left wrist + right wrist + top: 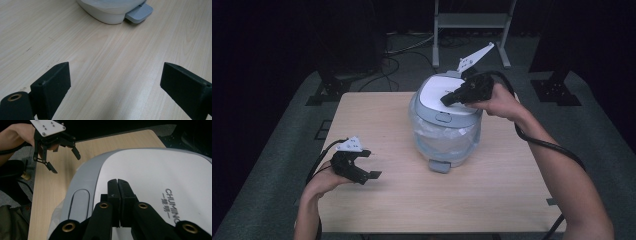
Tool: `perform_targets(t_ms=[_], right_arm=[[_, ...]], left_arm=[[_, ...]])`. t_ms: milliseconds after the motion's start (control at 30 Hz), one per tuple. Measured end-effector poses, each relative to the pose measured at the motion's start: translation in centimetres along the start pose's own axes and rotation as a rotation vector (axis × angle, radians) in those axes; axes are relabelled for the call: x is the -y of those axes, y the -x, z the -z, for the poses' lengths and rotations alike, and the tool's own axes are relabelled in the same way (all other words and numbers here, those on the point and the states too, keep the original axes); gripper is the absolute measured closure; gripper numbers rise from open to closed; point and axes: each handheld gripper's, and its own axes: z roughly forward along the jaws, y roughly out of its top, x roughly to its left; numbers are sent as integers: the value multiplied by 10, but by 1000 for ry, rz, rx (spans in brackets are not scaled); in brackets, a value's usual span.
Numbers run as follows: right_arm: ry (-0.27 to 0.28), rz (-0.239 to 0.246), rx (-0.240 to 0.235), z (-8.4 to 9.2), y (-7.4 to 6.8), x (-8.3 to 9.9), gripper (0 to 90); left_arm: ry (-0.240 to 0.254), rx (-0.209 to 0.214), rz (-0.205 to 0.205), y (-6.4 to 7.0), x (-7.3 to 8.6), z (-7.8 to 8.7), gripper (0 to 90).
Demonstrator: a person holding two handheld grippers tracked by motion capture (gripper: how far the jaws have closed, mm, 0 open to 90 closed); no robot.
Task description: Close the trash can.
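Bin (444,132): a white and grey pedal bin lined with a clear plastic bag; it stands upright on the far middle of the bench (412,200), a little right of centre.
Lid (439,92): white panel in a grey frame, lying shut on top of the bin; lettering shows on it in the right gripper view (172,205).
Lid button (443,117): a grey oblong at the near edge of the lid; in the right gripper view it lies just left of the tongs (78,203).
Pedal (439,165): a grey ribbed foot plate sticking out from the base of the bin toward the person, resting on the bench; seen also in the left gripper view (138,12).
Right tongs (447,99): pressed together with nothing between them, tips over the white panel of the lid; whether they touch it I cannot tell. In their own view the two black pads meet (117,187).
Left tongs (371,164): spread wide and empty, low over the near left part of the bench, well apart from the bin. In their own view bare wood lies between them (115,82).
Right hand (499,102): wrapped around the right tool, beside the bin's right shoulder.
Left hand (324,182): at the near left edge of the bench.
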Motion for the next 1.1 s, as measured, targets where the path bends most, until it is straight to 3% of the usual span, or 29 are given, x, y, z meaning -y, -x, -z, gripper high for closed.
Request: perform_targets(t_ms=[500,633,667,733,833,1100], right_arm=[[46,11,52,-5,-8,9,900],[-18,88,131,-6,-19,1,894],[-24,96,144,-6,-20,0,818],[-16,47,115,-3,-17,2,727],[40,-7,70,5,-12,10,692],[25,-28,106,21,-11,20,646]], left_arm=[[-14,11,1,0,1,-4,85],[-12,10,1,0,1,-4,85],[-10,11,-1,1,1,-3,85],[-7,9,0,1,1,-3,85],[-6,11,0,1,1,-3,85],[-12,13,-1,1,0,-3,85]])
